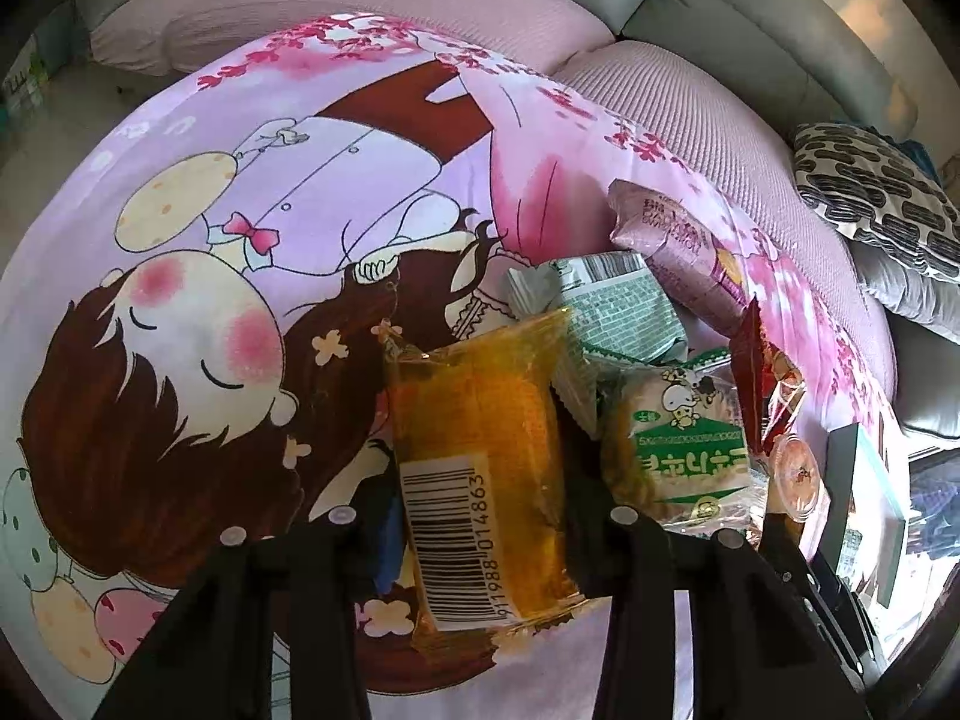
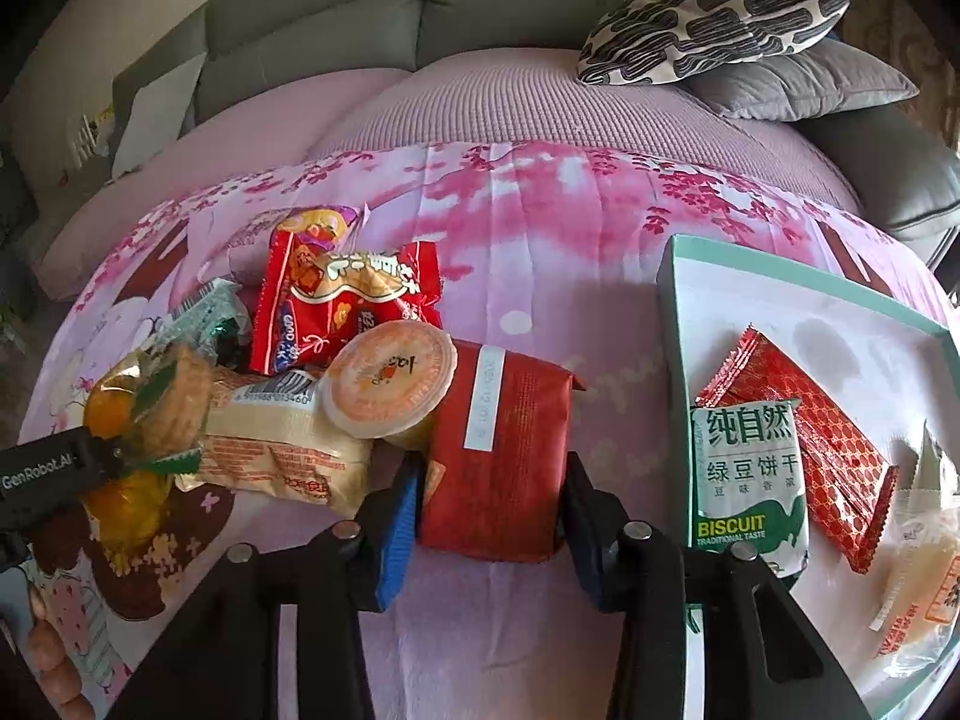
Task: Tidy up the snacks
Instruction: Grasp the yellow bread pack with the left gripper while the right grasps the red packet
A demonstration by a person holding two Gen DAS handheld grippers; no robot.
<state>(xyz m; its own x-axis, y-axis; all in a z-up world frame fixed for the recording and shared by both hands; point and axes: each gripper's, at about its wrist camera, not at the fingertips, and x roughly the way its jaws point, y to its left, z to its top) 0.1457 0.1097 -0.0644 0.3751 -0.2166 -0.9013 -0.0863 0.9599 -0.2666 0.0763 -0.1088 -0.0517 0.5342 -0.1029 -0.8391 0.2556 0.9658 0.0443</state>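
While the left gripper [image 1: 480, 516] squeezes a see-through yellow snack pack [image 1: 480, 468] between its two fingers, the right gripper [image 2: 489, 510] has its fingers closed on the sides of a dark red packet [image 2: 498, 450]. The yellow pack shows a barcode sticker near its bottom end.

Both snacks belong to a pile on a pink cartoon sheet [image 2: 540, 228] spread over a sofa. The pile sits toward the left part of the sheet as the right camera sees it. A round jelly cup [image 2: 390, 384] with an orange lid leans on the top left corner of the dark red packet. Just left of the cup lies a pale cream packet [image 2: 282, 450]. Behind the cup sits a bright red bag [image 2: 336, 300] with drawings on it. A round biscuit pack with a green label [image 1: 678, 444] lies just beside the yellow pack, touching it in the right view.

Near the right edge of the sheet sits a white tray with a teal rim [image 2: 669, 312]. Inside it lie a green and white biscuit pack [image 2: 750, 480], a flat red patterned packet [image 2: 828, 438] partly under it, and a pale snack [image 2: 918, 588] at the tray's right side.

A black and white pillow [image 2: 714, 18] rests on a grey cushion [image 2: 804, 84] at the back of the sofa.
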